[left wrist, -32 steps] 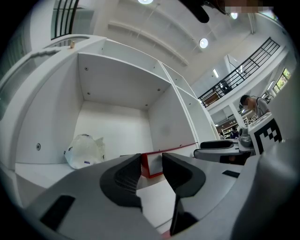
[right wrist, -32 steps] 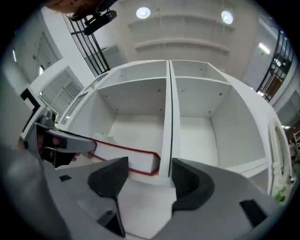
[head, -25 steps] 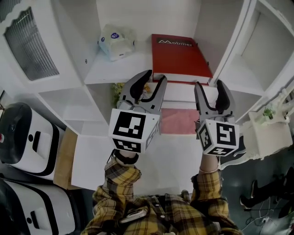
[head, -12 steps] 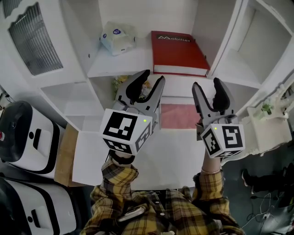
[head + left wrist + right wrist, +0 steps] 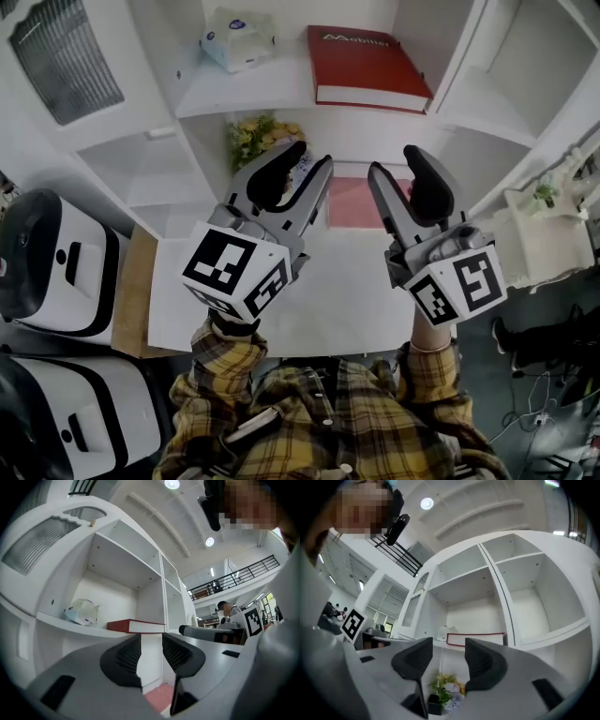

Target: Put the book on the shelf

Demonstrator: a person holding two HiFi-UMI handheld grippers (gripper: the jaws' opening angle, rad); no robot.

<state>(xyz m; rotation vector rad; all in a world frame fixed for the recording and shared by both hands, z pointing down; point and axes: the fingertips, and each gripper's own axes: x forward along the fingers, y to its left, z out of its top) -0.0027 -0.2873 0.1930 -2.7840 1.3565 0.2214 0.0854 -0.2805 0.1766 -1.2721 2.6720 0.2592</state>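
Note:
The red book [image 5: 366,66] lies flat in the upper shelf compartment, against its right wall, with nothing touching it. Below it, in front of the shelf, my left gripper [image 5: 307,157] is open with nothing between its jaws. Beside it my right gripper [image 5: 394,161] is also open and empty; its jaws have just been closing with nothing between them. In the left gripper view the book [image 5: 133,626] shows above the left gripper [image 5: 151,641]. In the right gripper view the book [image 5: 476,639] shows edge-on just above the right gripper [image 5: 449,649].
A white plastic pack [image 5: 236,39] lies left of the book on the same shelf. Yellow flowers [image 5: 258,136] stand in the compartment below, and a pink sheet [image 5: 352,202] lies lower still. The white table [image 5: 347,300] is under the grippers. White appliances [image 5: 56,272] stand at left.
Both grippers have drawn back from the shelf toward the person, and the gap to the book has grown. The right jaws stand narrower than before. The book has not moved on its shelf.

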